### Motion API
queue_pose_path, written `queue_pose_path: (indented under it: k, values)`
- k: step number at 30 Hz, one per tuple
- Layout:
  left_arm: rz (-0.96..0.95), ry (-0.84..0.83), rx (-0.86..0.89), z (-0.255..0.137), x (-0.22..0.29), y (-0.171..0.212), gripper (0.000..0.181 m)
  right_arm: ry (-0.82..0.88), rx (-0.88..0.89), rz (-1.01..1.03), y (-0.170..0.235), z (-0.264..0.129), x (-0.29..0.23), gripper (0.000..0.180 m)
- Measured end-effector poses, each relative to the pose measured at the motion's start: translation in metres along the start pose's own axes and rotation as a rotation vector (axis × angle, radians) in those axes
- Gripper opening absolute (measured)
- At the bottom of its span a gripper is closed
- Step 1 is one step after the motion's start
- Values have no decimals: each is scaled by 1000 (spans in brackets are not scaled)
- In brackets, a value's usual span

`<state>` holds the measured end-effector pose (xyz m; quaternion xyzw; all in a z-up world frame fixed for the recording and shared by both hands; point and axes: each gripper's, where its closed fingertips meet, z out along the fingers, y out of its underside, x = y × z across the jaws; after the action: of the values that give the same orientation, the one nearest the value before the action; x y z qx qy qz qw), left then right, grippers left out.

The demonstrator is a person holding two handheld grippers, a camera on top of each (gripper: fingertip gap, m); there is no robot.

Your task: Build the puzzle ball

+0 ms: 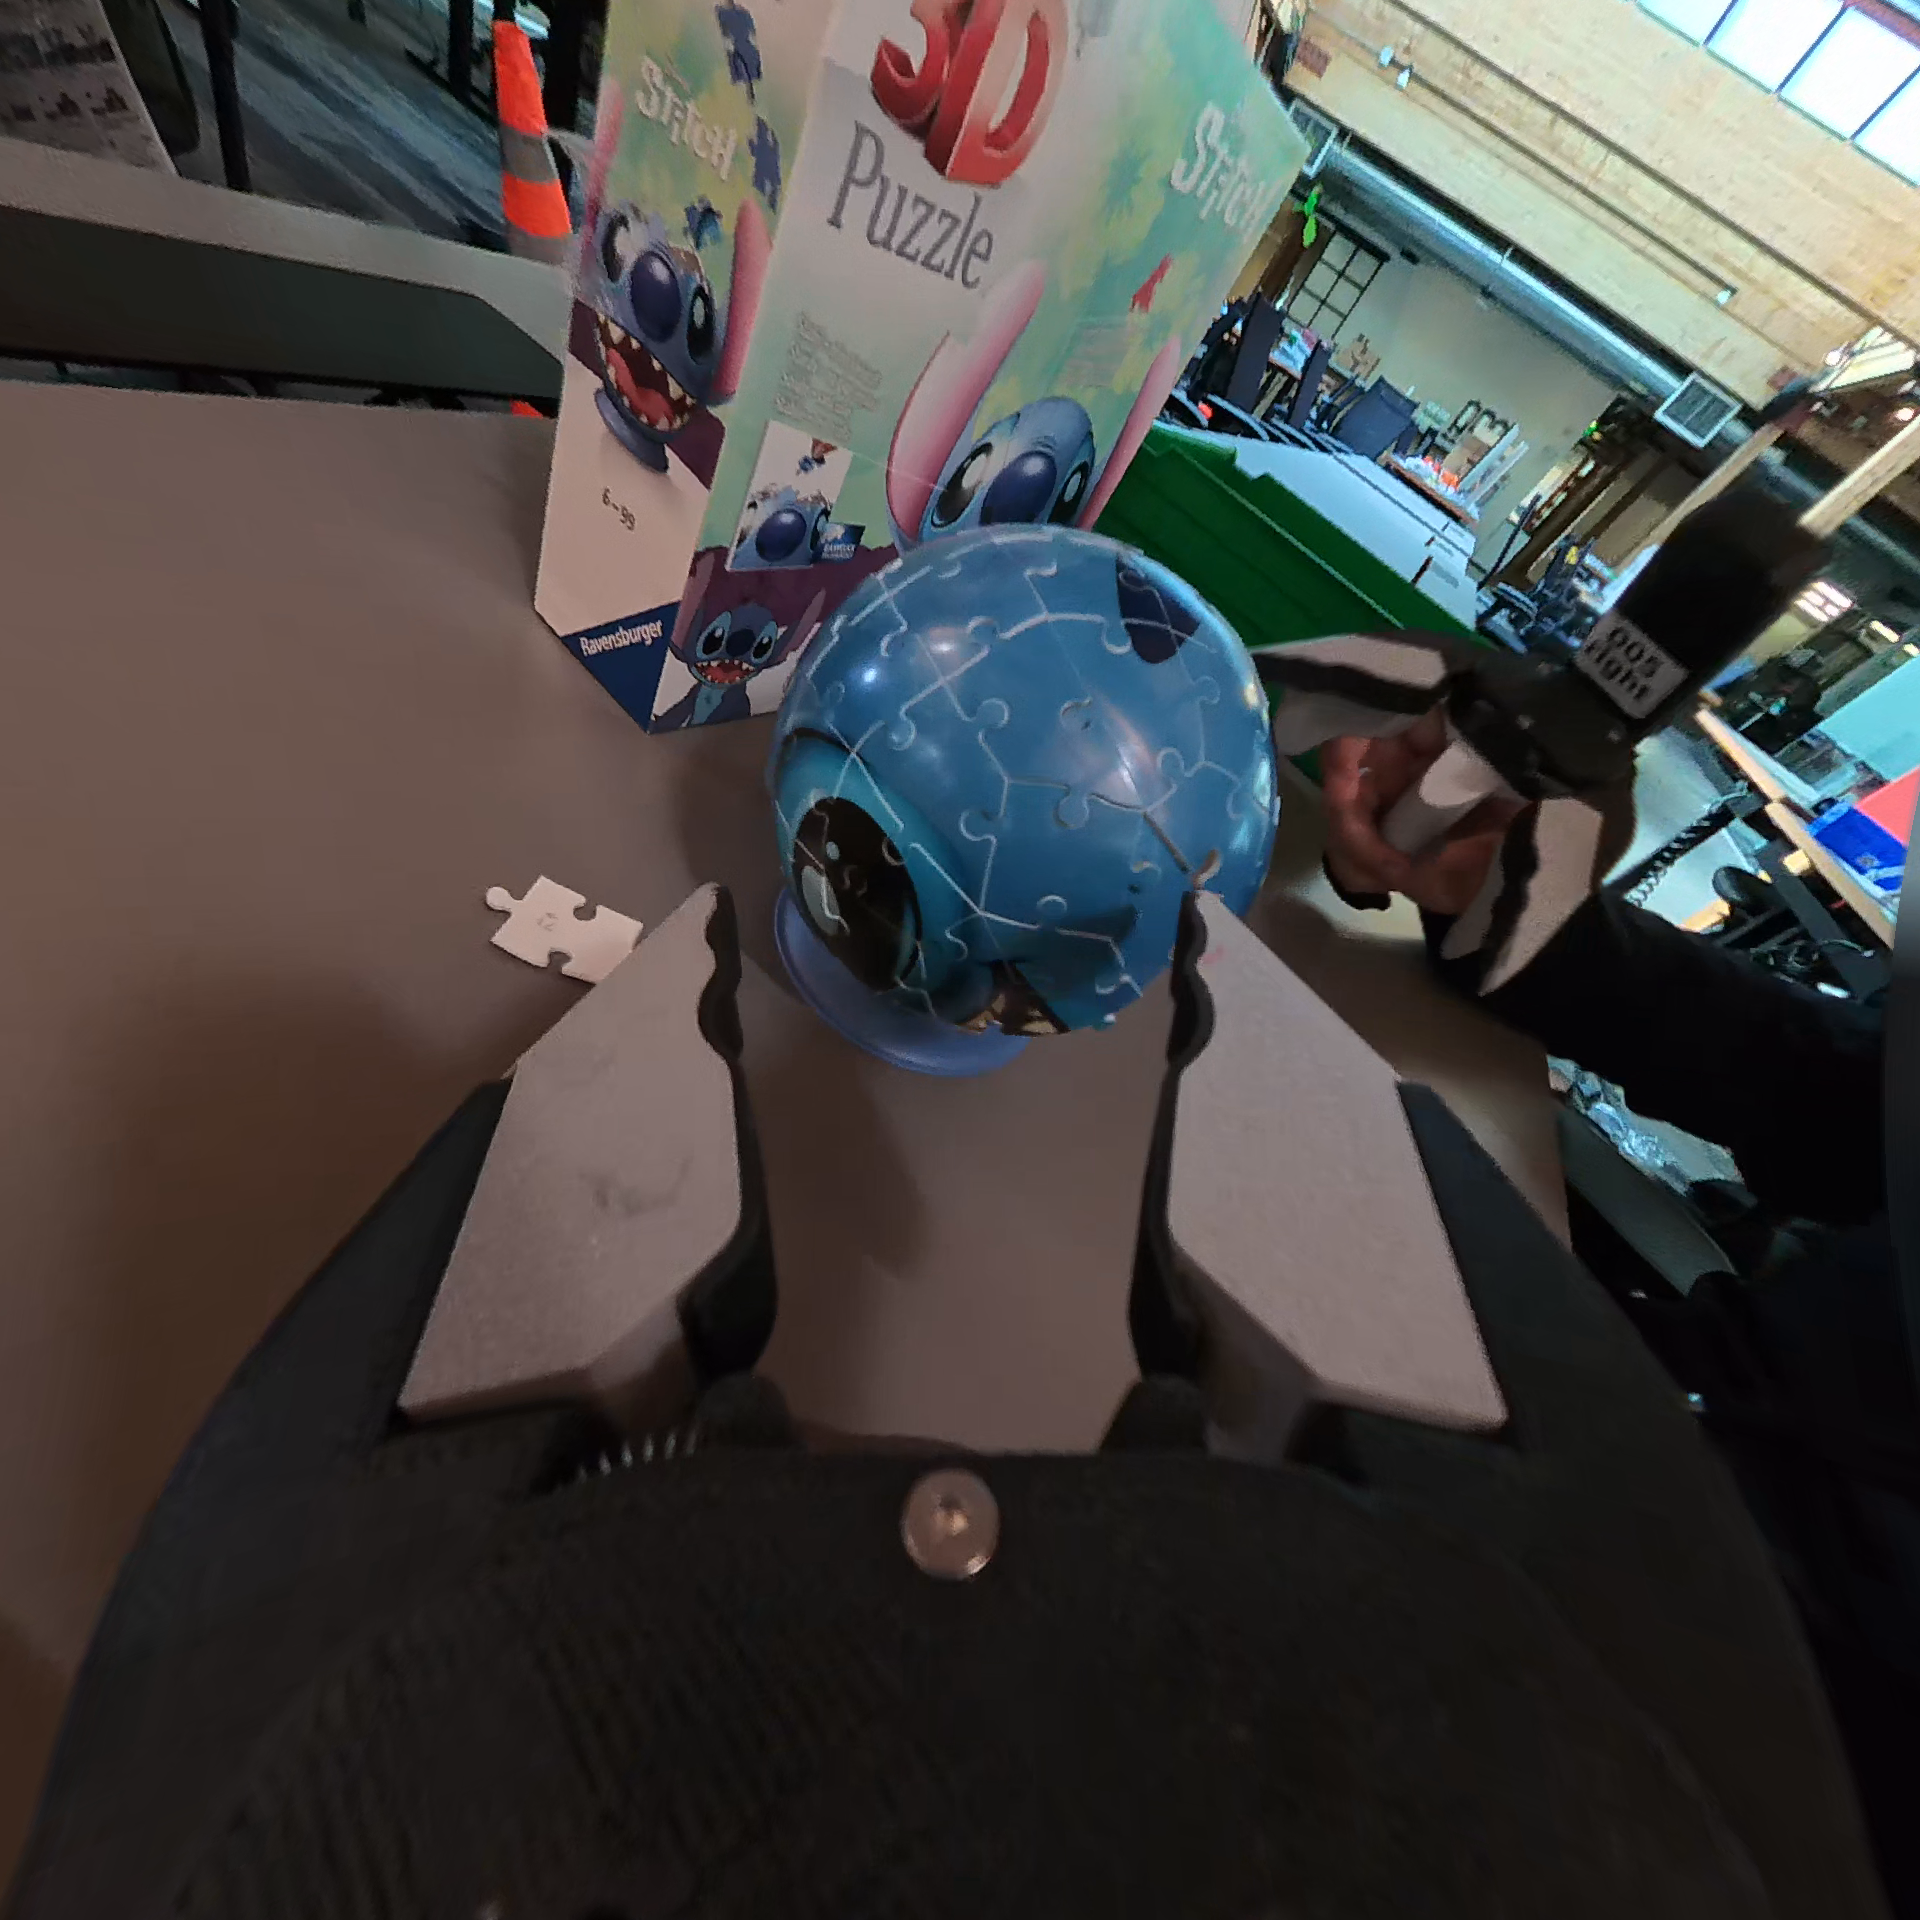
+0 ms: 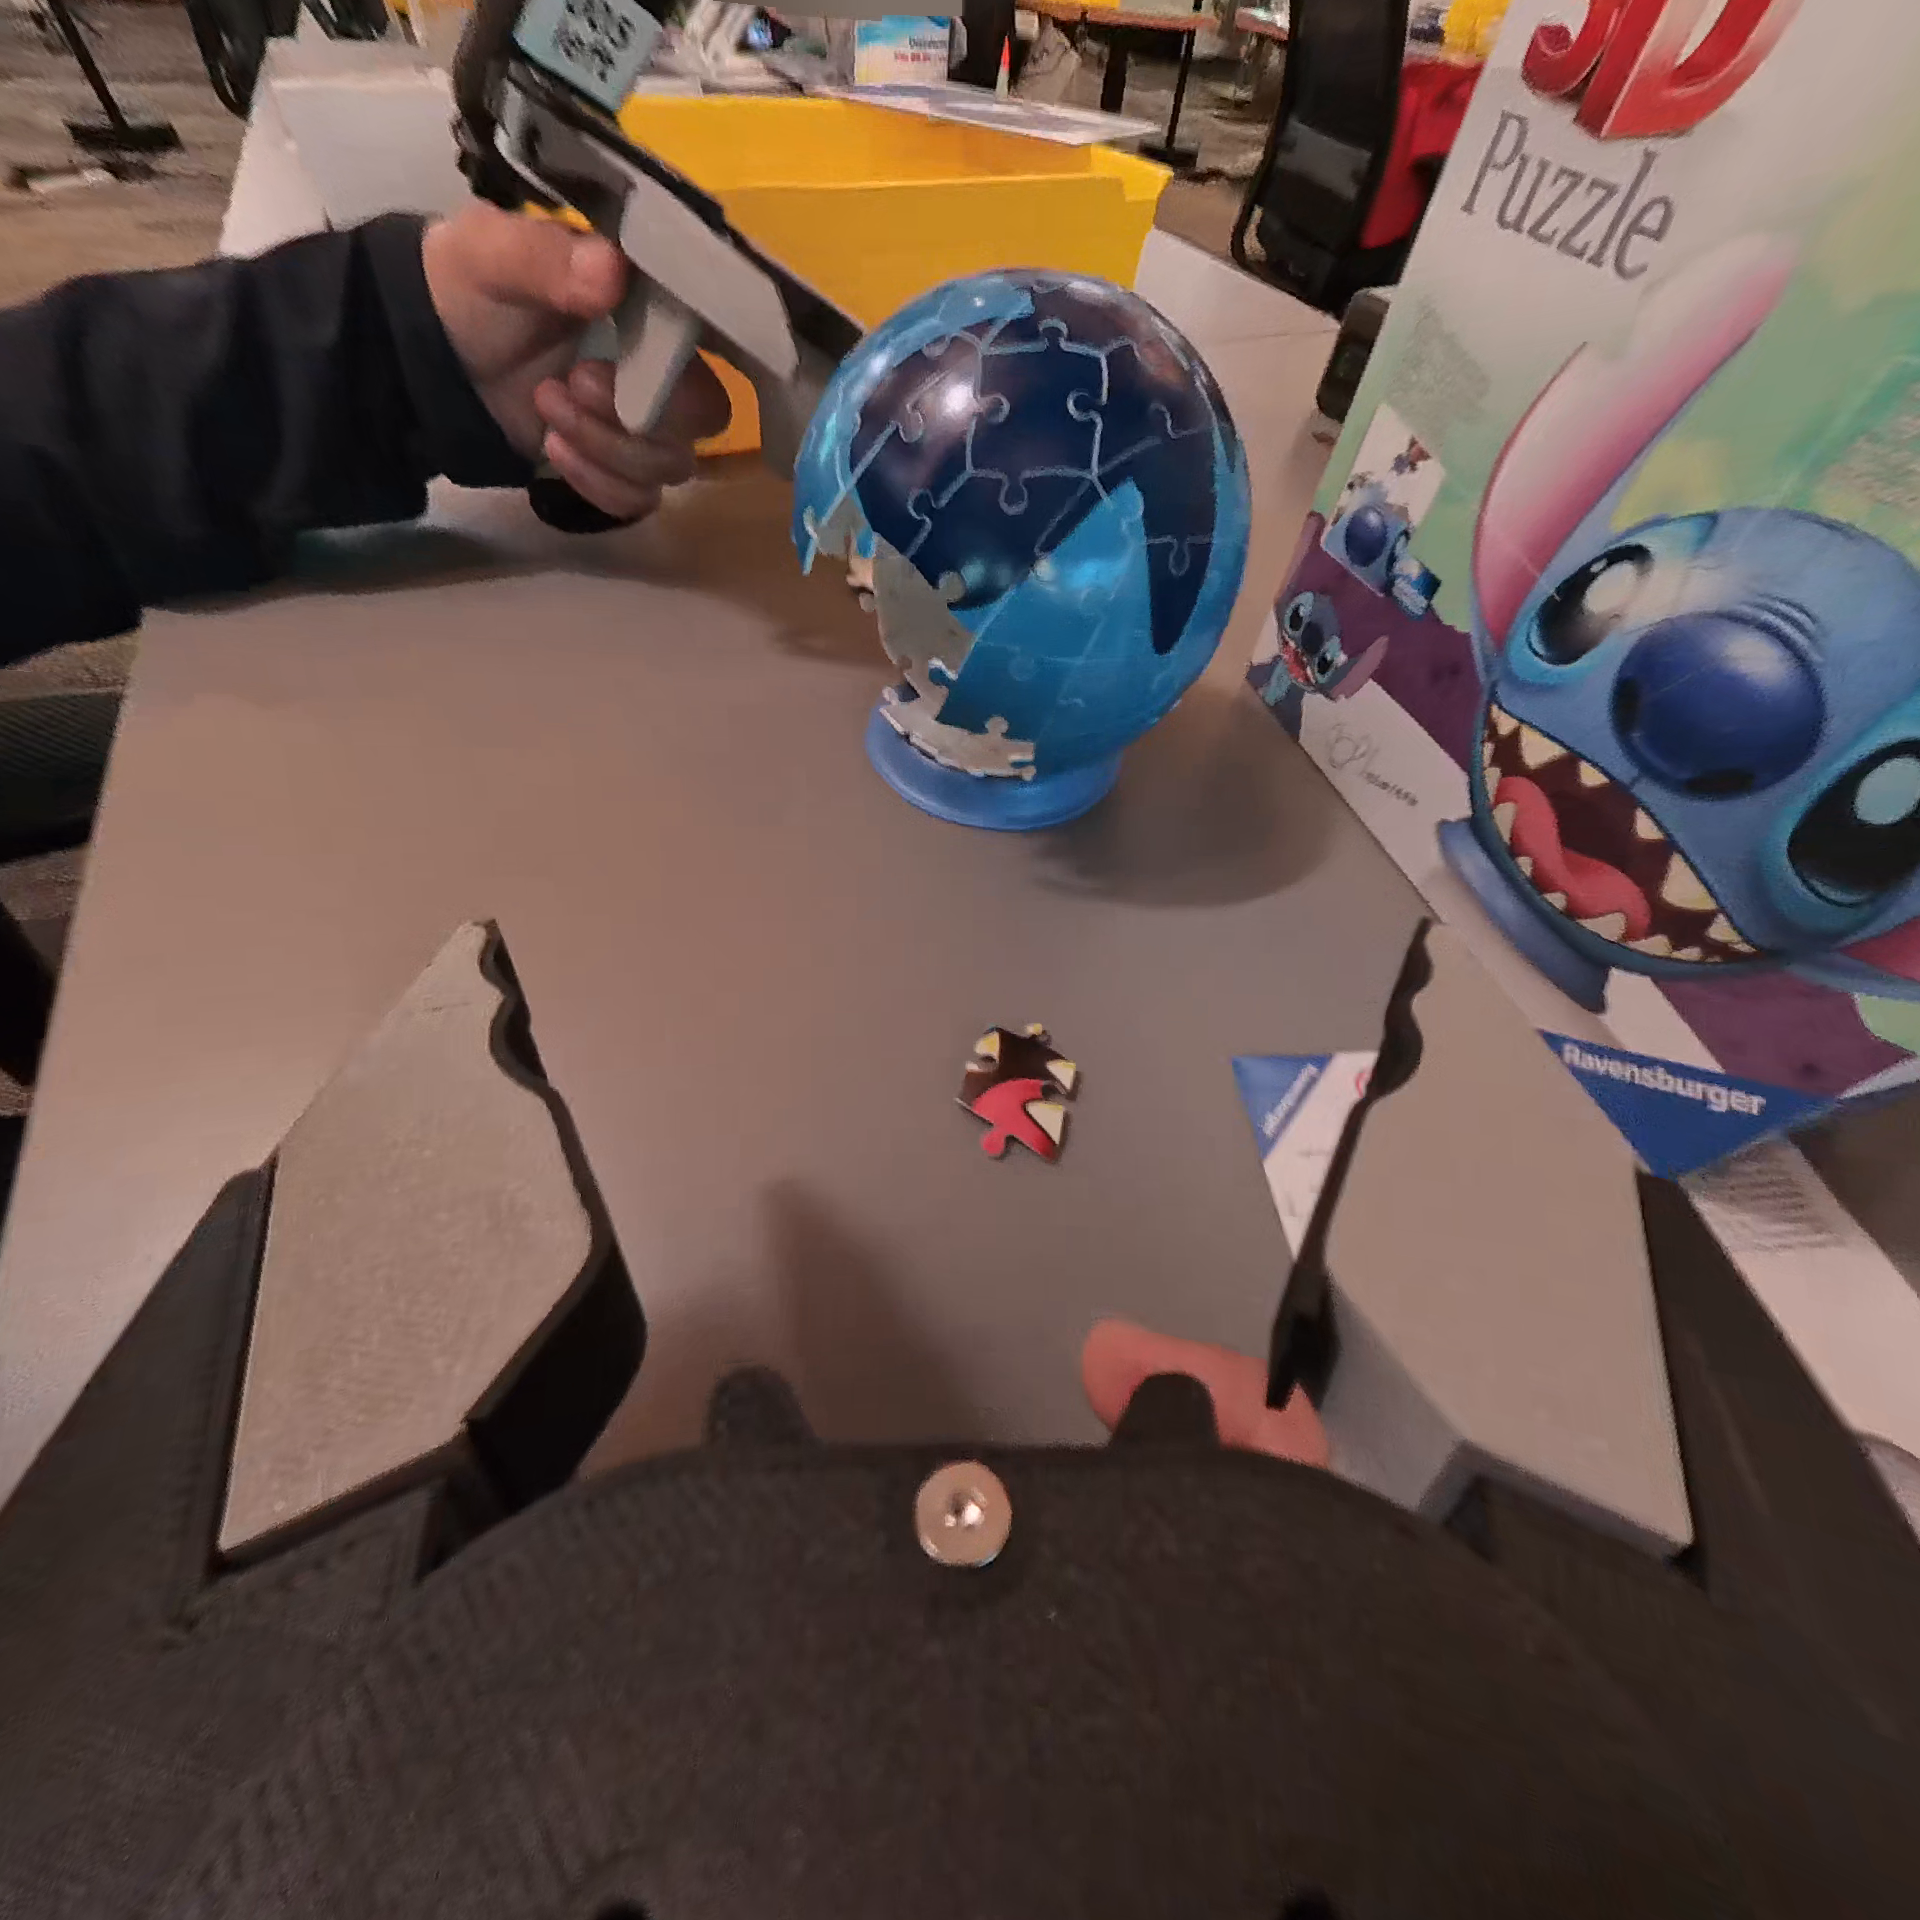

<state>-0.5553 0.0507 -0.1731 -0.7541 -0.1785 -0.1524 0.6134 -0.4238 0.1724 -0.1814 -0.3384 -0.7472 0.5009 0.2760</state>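
The blue puzzle ball (image 1: 1023, 790) stands on a blue ring stand (image 1: 904, 1034) on the grey table. My left gripper (image 1: 956, 909) is open and empty, its fingertips right at the ball's near side. In the right wrist view the ball (image 2: 1029, 540) has a gap at its lower left, edged by grey piece backs. A red, black and yellow loose piece (image 2: 1018, 1091) lies on the table between the fingertips of my open, empty right gripper (image 2: 951, 935). A white face-down piece (image 1: 561, 928) lies to the left of the ball. The left gripper's fingers (image 2: 717, 291) reach the ball's upper left.
The tall puzzle box (image 1: 831, 364) stands just behind the ball and at the right in the right wrist view (image 2: 1662, 623). A leaflet (image 2: 1299, 1122) lies by the box. A yellow bin (image 2: 894, 197), a green bin (image 1: 1247, 540) and an orange cone (image 1: 530, 135) stand beyond the table.
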Motion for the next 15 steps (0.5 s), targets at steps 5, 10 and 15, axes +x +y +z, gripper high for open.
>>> queue_pose_path:
  k: [5,10,15]
  values:
    - [-15,-13,47,-7,-4,-9,82,2,-138,38,30,3,1,156]
    - [-25,-5,57,-9,-2,-11,82,-51,-119,80,27,-4,-5,156]
    - [-12,4,27,-4,1,-5,81,-86,-103,99,26,-7,-6,154]
